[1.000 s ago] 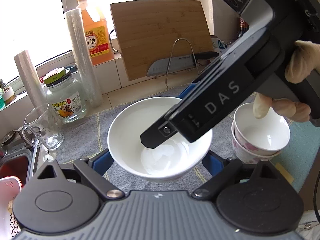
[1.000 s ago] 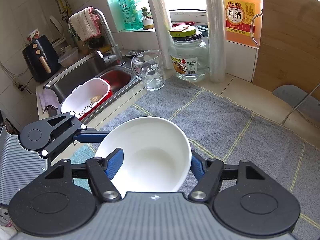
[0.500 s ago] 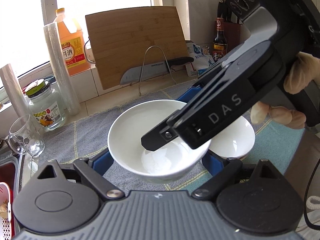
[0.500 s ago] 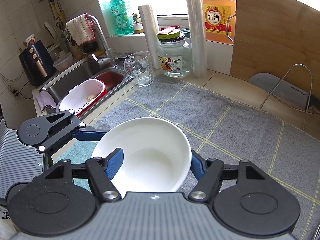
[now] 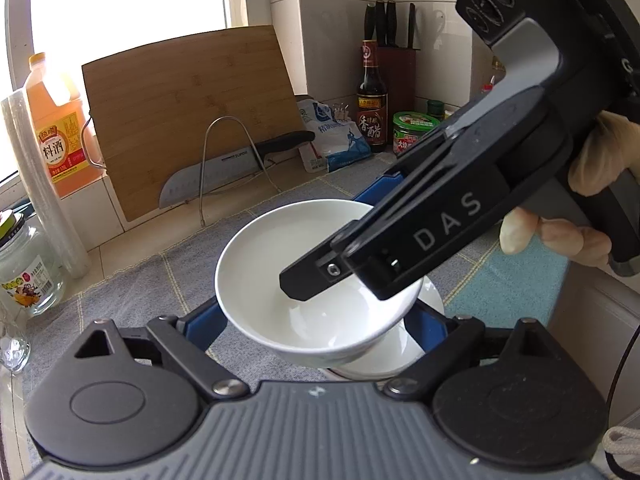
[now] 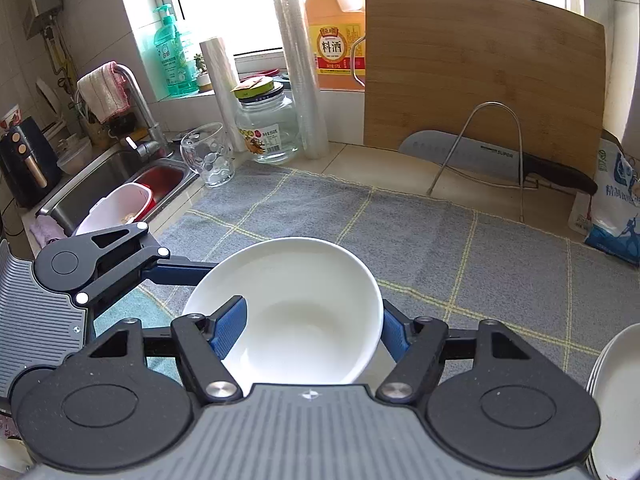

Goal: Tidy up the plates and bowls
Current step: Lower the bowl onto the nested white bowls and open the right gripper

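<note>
A white bowl (image 5: 280, 280) is held in the air between both grippers. My left gripper (image 5: 316, 320) has its blue fingers against the bowl's two sides. My right gripper (image 6: 308, 328) is shut on the bowl (image 6: 292, 308), one finger inside the rim, one outside. In the left wrist view the right gripper's black body (image 5: 440, 232) lies across the bowl. Directly below the bowl sits another white bowl (image 5: 384, 360), mostly hidden. A stack of white plates (image 6: 616, 396) shows at the right edge of the right wrist view.
A grey checked mat (image 6: 400, 232) covers the counter. A bamboo cutting board (image 6: 480, 72), a knife on a wire rack (image 6: 480, 152), oil jug (image 6: 336, 28), glass jar (image 6: 268, 124), glass mug (image 6: 208, 156) and rolls stand behind. The sink (image 6: 100, 176) is at left.
Both grippers have carried the bowl to the right across the mat. It now hangs over the white bowl; the stacked small cups have left the view.
</note>
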A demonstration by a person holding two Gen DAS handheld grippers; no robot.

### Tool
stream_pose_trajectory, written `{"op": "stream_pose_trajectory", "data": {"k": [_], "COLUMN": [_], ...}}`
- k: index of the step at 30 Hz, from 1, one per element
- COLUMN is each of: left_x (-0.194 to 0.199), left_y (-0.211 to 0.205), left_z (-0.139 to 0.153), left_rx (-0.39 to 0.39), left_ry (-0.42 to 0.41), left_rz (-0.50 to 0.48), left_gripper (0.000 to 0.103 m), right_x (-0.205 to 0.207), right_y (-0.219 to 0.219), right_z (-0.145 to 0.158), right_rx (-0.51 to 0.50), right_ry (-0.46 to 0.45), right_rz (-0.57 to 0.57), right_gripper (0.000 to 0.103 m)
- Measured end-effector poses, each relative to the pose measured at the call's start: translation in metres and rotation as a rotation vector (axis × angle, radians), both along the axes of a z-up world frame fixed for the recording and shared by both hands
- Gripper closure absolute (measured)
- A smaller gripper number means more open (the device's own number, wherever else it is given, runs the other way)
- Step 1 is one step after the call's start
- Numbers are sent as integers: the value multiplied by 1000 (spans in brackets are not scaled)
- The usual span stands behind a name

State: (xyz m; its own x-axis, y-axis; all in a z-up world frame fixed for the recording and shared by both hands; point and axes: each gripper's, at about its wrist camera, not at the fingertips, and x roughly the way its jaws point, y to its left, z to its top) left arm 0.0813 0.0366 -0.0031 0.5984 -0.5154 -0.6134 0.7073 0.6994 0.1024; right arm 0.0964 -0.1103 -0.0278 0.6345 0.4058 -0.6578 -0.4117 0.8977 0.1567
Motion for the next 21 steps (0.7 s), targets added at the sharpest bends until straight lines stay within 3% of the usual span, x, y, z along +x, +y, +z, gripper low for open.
{"op": "stream_pose_trajectory", "data": {"k": [8, 21], "left_x": [1, 4], "left_y": [-21, -28], "left_z": [-9, -16], "left_rx": [5, 25], "left_ry": [36, 78], "left_rz": [-56, -68], "left_gripper": [9, 9], "right_x": [-5, -4], "right_y": [-20, -26], "right_z": [-12, -28], "right_rx": [1, -3], "right_ry": [30, 69], "right_rz": [-53, -59], "right_gripper": [28, 28]}}
